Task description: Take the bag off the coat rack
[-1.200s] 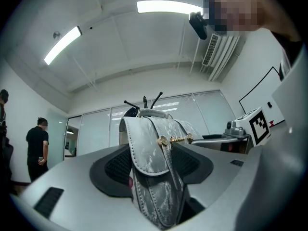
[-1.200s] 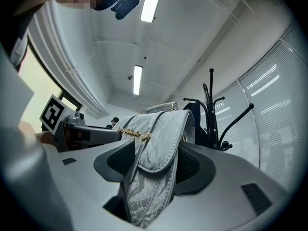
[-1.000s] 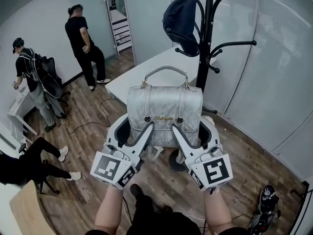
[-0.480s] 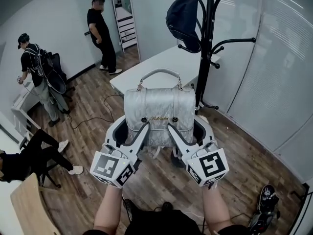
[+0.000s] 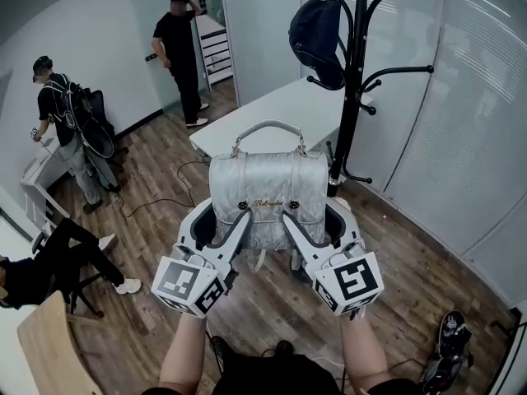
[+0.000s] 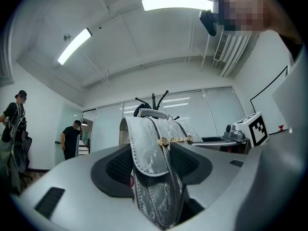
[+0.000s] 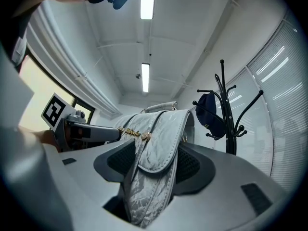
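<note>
The left hand-held gripper (image 5: 221,219) is clamped on the left end of a silver-grey, crinkled leather-look satchel bag (image 5: 268,189). The right hand-held gripper (image 5: 317,219) is clamped on the bag's right end. In the left gripper view, the bag's stitched side panel fills the gap between the dark ribbed pads (image 6: 117,165), which press on it from both sides. The right gripper view shows the same hold, with the flap edge and side panel squeezed between that gripper's pads (image 7: 190,165).

The bag hangs upright in the air between the two hand-held grippers, carried by them alone. Its front flap, with small gold studs and gold lettering, faces the person, and its arched top handle (image 5: 268,128) stands up above it.

The black metal coat rack (image 5: 352,89) stands beyond the right hand-held gripper, above it and to its right in the head view. It is clear of the bag, and none of its hooks touches the handle. A dark navy cap (image 5: 316,33) hangs from one of the rack's upper hooks.

A white counter (image 5: 284,109) lies past the bag, just beside the rack's pole. Wooden plank floor (image 5: 272,311) shows below both hand-held grippers. Far beyond the left hand-held gripper, a person in black (image 5: 181,52) stands by the wall, and another person wearing a harness (image 5: 62,130) stands nearer the left edge.
</note>
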A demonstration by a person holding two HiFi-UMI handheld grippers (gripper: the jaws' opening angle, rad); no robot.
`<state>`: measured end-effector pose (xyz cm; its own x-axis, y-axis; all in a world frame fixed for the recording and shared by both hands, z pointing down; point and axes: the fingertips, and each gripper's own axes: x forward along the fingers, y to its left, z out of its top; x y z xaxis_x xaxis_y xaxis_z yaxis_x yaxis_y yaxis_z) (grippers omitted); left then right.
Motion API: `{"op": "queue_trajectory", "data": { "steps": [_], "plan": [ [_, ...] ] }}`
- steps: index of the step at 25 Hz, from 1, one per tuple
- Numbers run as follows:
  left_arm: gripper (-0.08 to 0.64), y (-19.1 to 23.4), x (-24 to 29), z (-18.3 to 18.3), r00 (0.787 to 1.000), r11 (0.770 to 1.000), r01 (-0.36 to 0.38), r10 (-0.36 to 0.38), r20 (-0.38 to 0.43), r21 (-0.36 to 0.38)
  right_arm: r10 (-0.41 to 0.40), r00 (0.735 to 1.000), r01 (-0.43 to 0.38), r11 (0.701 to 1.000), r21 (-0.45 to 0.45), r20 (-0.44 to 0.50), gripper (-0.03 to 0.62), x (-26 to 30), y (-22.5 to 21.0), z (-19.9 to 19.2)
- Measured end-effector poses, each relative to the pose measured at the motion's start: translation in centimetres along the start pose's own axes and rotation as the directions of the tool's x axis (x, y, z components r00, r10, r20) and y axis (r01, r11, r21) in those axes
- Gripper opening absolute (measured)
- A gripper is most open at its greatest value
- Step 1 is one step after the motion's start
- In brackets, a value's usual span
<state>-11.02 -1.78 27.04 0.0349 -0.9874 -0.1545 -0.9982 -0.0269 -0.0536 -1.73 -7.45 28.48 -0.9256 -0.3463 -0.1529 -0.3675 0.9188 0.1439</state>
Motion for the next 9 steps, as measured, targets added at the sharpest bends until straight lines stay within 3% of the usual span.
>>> {"op": "queue_trajectory", "data": {
  "steps": [9],
  "plan": [
    [0.249, 0.11, 0.23, 0.11, 1.0, 1.0, 0.016, -0.015, 0.001, -0.024, -0.014, 1.0, 0.014, 1.0, -0.019, -0.007, 0.255, 0.01, -0.12, 0.29]
  ]
}}
